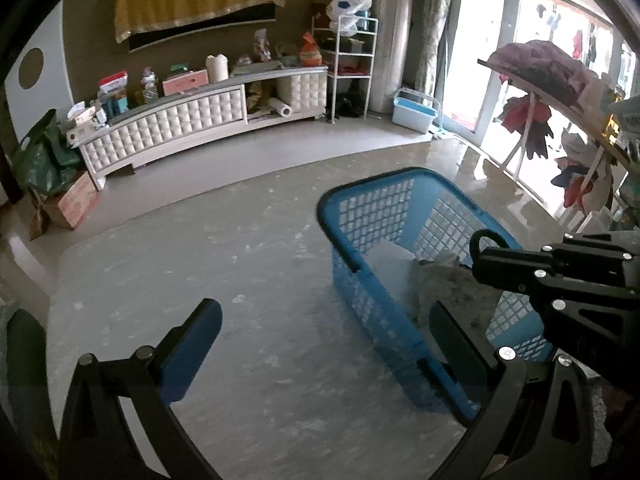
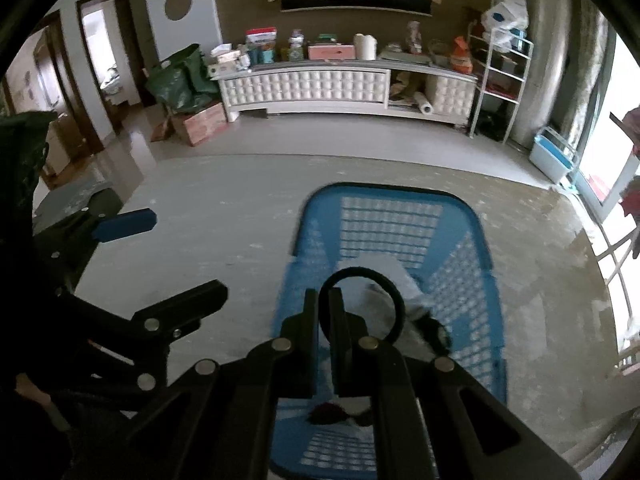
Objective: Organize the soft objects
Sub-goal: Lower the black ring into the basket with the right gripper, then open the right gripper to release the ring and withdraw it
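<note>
right tool (image 2: 324,312) clamped on a black loop (image 2: 394,292); left tool (image 1: 320,332) apart; basket (image 2: 472,224) contents below, half hidden.

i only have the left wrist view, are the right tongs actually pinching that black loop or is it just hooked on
Observer: Pinched. The right wrist view shows the right tongs shut on the black loop.
Operator: is it over the basket
Observer: It looks so. The loop shows in front of the white cloth inside the blue basket.
Operator: anything else in there
Observer: A small dark reddish item lies at the basket's close end, which your view doesn't show.
</note>
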A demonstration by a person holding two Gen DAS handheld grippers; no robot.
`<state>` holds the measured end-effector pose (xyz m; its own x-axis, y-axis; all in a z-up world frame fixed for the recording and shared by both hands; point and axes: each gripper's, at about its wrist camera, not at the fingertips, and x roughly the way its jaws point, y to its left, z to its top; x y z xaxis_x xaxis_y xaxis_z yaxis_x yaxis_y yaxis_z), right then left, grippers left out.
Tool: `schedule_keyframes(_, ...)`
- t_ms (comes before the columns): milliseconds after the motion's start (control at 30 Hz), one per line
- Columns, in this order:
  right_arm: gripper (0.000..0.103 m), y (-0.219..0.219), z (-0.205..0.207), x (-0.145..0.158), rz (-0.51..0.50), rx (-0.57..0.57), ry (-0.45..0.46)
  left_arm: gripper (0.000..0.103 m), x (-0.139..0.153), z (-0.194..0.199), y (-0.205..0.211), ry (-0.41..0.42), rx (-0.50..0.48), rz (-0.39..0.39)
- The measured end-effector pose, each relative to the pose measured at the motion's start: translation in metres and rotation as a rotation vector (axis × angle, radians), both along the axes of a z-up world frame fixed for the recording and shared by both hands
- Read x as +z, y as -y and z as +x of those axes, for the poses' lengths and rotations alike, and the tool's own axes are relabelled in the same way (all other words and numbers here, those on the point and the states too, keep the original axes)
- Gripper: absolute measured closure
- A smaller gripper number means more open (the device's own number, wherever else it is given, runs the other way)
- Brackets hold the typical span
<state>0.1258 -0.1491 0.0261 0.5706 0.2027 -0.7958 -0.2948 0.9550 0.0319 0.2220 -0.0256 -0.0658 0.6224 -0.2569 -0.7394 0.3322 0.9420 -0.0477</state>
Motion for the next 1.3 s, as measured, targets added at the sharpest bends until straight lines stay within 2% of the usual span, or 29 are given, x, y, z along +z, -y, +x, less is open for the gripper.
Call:
schedule_keyframes(467,0.099,0.004,0.023,-0.046,-0.013,-0.041,-0.146,0.0,-0.031,0.014,0.017,-0.068,-0.017,0.033)
schedule_keyframes(733,0.097,0.012,0.028,-0.047,-0.012,-0.061,-0.175,0.0,-0.034,0.012,0.018,-0.085,-0.012,0.034)
schedule_keyframes(800,0.087,0.013,0.026,-0.044,-0.011,-0.066,-0.168,0.0,-0.032,0.01,0.015,-0.082,-0.011,0.033)
schedule_keyframes(867,0.063,0.016,0.024,-0.04,-0.006,-0.075,-0.153,0.0,-0.028,0.004,0.014,-0.067,-0.005,0.031)
schedule_keyframes(967,0.038,0.023,0.015,-0.029,0.037,-0.085,-0.132,0.0,-0.022,-0.005,0.011,-0.056,0.004,0.031)
schedule_keyframes(1033,0.036,0.024,0.009,-0.022,0.041,-0.087,-0.118,0.0,-0.014,-0.015,0.009,-0.043,0.01,0.021)
schedule_keyframes(1300,0.01,0.027,-0.031,0.012,0.058,-0.075,-0.034,0.0,0.026,-0.067,-0.002,0.057,0.048,-0.02)
